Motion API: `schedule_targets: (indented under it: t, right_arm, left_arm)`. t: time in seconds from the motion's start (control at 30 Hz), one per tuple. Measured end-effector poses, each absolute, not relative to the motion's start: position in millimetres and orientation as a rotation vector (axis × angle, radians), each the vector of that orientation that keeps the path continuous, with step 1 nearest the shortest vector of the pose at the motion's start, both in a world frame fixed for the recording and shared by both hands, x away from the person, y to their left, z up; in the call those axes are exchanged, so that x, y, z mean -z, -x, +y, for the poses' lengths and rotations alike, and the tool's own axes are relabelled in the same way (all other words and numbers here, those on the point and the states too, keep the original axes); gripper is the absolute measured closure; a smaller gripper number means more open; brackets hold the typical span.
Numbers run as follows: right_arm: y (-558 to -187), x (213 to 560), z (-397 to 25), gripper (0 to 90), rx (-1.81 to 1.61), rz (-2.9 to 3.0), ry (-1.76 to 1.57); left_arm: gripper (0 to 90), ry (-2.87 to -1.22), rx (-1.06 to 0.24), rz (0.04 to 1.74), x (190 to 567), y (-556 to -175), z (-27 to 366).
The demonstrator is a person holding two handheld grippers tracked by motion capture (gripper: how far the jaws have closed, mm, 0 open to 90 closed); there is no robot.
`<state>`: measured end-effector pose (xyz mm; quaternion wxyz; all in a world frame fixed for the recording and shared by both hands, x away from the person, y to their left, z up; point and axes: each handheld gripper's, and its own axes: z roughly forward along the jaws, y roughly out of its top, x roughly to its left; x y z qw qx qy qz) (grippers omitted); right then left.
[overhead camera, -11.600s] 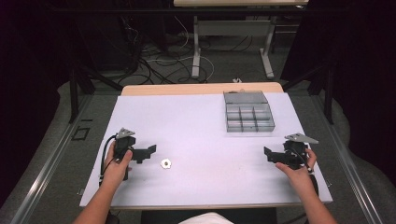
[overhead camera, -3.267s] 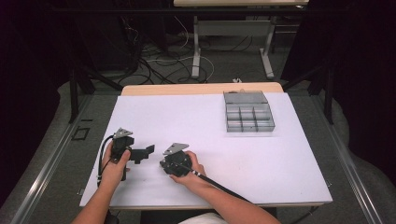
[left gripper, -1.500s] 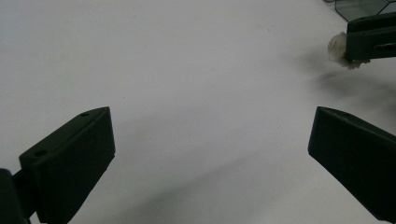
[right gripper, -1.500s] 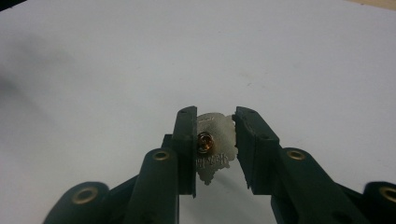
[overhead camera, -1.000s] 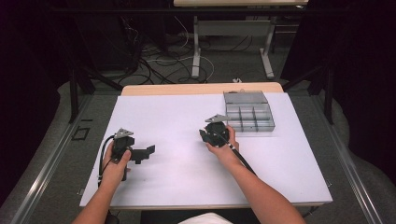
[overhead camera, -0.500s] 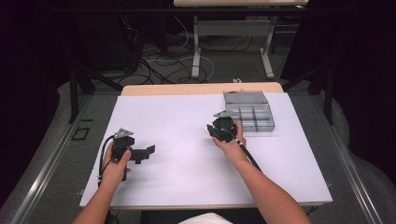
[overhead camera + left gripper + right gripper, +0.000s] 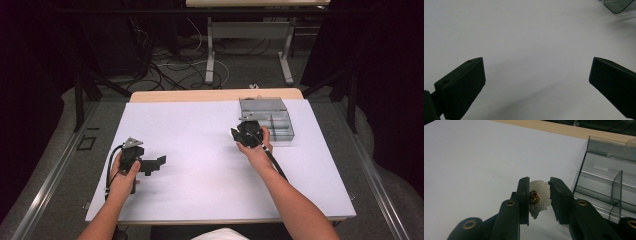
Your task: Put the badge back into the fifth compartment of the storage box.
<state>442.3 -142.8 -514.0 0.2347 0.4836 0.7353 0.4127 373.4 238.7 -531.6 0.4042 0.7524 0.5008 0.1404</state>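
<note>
Right gripper (image 7: 537, 192) squeezes small flat silver metal pin badge (image 7: 539, 198), just beside clear plastic divided box (image 7: 604, 177). Left gripper (image 7: 536, 82) wide apart, holding nothing, over white table (image 7: 524, 32).

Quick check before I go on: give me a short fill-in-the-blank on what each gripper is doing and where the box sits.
1. The right gripper is shut on a small metal ____.
2. The left gripper has its jaws ____ over the bare white table.
3. The clear compartment box lies at the table's far ____ corner in the high view.

Missing words: pin badge; open; right
</note>
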Motion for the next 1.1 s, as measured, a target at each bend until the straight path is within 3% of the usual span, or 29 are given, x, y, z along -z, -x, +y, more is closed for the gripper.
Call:
schedule_targets:
  t: [1.1]
  right_arm:
    - [-453.5, 503.7, -192.6, 70.3, -1.076, 1.921, -1.398]
  left_arm:
    - [0.9, -1.894, -0.359, 1.264, 531.7, -373.2, 238.8]
